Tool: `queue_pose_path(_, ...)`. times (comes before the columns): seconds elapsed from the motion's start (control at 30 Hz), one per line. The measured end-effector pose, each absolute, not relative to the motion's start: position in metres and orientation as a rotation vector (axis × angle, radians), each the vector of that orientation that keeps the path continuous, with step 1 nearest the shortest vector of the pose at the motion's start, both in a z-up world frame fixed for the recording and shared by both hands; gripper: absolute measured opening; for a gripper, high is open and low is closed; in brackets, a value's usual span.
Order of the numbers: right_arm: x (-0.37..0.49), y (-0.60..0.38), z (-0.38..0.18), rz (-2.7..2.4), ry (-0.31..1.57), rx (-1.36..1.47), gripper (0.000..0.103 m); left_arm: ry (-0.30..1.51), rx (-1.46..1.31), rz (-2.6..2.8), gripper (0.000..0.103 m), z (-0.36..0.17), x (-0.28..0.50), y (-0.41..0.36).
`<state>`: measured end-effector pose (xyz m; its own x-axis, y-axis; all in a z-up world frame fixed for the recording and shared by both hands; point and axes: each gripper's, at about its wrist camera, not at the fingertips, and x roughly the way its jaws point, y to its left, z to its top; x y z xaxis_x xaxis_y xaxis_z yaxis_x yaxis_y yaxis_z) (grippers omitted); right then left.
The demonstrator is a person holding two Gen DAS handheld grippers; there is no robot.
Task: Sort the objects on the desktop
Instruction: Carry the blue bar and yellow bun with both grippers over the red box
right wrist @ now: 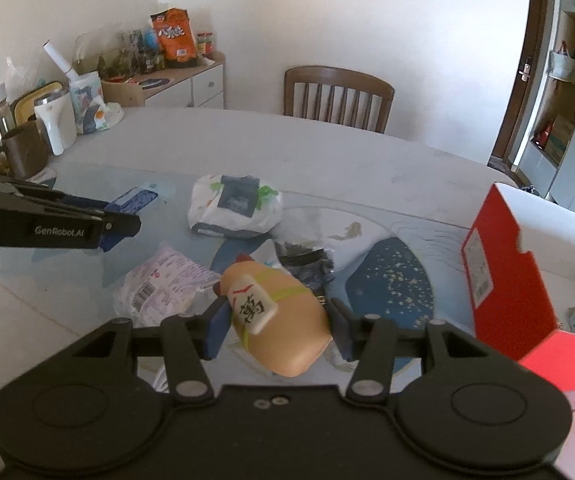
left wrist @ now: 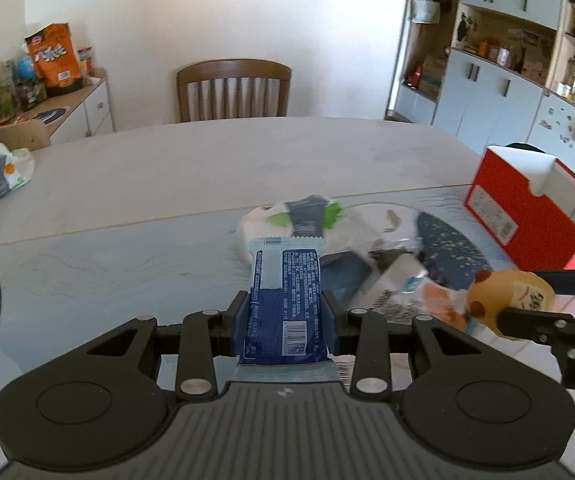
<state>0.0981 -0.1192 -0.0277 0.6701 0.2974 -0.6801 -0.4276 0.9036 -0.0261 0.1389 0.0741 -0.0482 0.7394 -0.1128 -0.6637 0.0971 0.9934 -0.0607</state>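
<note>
The left gripper (left wrist: 285, 312) was clenched on a blue and white snack packet (left wrist: 285, 300), which stood upright between the pads, with small print and a barcode on its back. The right gripper (right wrist: 277, 320) grasped a tan plush toy (right wrist: 283, 320) with a mahjong tile and a green band on it, held above the table (right wrist: 247, 148). Under them lay a white wet-wipes pack (right wrist: 235, 206), a pink-printed packet (right wrist: 163, 284) and a dark crumpled bag (right wrist: 305, 258), close together. The red box (right wrist: 499, 276) stood open at the right edge, apart from the pile. The far half of the table was bare up to a wooden chair (right wrist: 337, 96). The wall was white.
</note>
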Motion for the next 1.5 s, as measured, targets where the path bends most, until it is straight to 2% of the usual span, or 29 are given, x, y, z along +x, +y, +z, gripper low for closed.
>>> queue_pose_path(0.83,0.120,-0.251,0.003,0.237,0.681,-0.128,0.051,0.674,0.062,-0.361,0.035,-0.007,0.159,-0.078)
queue_pose_path(1.5,0.158,-0.356,0.000,0.161,0.666,-0.093,0.051,0.659,0.114,-0.493,0.035,0.004,0.191,-0.199)
